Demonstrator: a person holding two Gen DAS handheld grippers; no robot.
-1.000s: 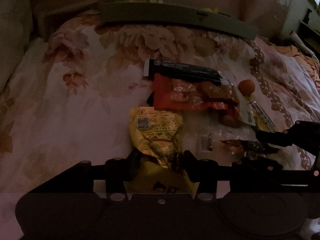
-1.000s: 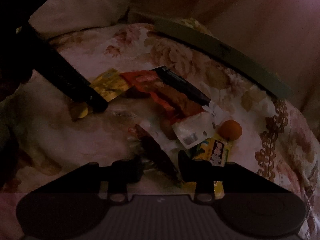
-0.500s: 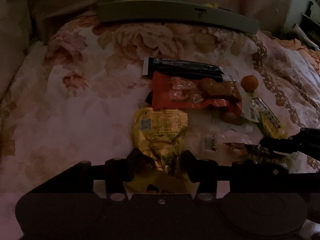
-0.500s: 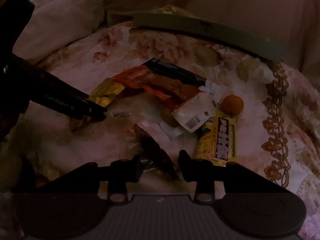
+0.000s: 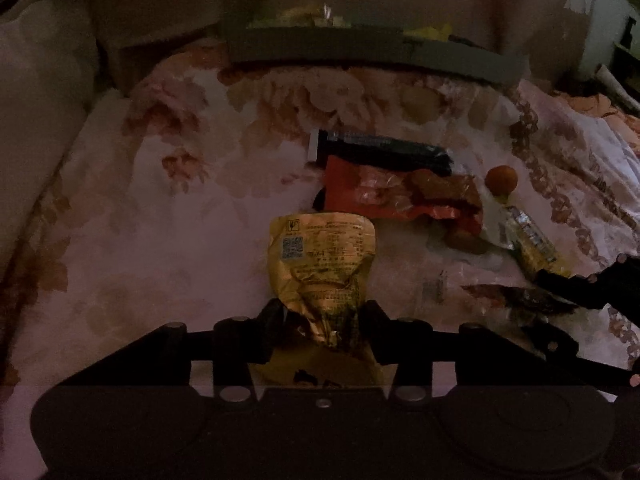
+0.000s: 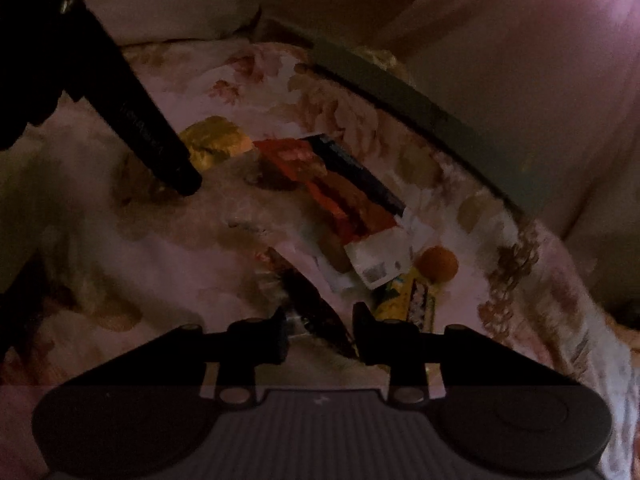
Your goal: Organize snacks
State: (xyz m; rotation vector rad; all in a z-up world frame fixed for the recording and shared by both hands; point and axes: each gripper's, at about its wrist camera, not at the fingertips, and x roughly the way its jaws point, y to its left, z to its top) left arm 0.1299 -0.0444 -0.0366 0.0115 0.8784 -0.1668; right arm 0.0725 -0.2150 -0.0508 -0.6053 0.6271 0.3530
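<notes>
Snacks lie on a floral bedspread [image 5: 160, 240]. My left gripper [image 5: 322, 316] is shut on a yellow snack pouch [image 5: 320, 256]; the pouch also shows in the right wrist view [image 6: 216, 142]. My right gripper [image 6: 320, 328] is shut on a dark clear-wrapped snack [image 6: 316, 308], also seen in the left wrist view [image 5: 516, 298]. Behind lie a red packet [image 5: 400, 196], a black packet [image 5: 384, 150], a small orange fruit [image 5: 501, 178] and a yellow bar [image 5: 532, 240].
A long green-grey tray [image 5: 376, 50] holding some snacks stands at the far edge of the bed, against a pink cushion [image 6: 500, 40]. A pillow [image 5: 36, 100] lies at the left. The left gripper's arm [image 6: 132, 116] crosses the right wrist view.
Both grippers keep their hold. The left view has drawn back a little with the yellow pouch. The right wrist view has swung and tilted, so the snacks sit more to the right.
</notes>
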